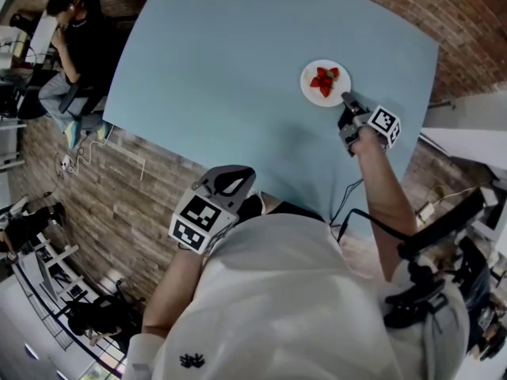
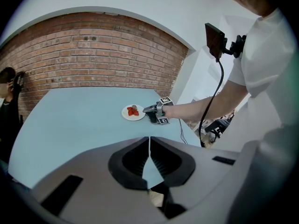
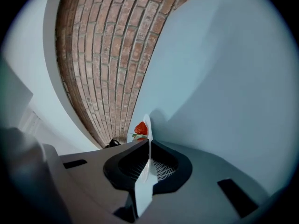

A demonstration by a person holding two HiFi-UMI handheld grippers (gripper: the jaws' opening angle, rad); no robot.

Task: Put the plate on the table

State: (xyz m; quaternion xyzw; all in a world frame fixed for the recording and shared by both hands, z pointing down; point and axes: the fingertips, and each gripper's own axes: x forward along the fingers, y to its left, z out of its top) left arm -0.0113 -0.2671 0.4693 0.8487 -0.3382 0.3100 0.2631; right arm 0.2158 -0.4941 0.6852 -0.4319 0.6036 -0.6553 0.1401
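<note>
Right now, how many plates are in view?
1. The plate is near the table's edge at the head view's right, strawberries on it, rim pinched by the right claw.

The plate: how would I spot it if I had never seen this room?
Find the big pale blue table by the brick wall. Near its right side is a small round white plate, its rim pinched by the right gripper. It alone carries red strawberries.
</note>
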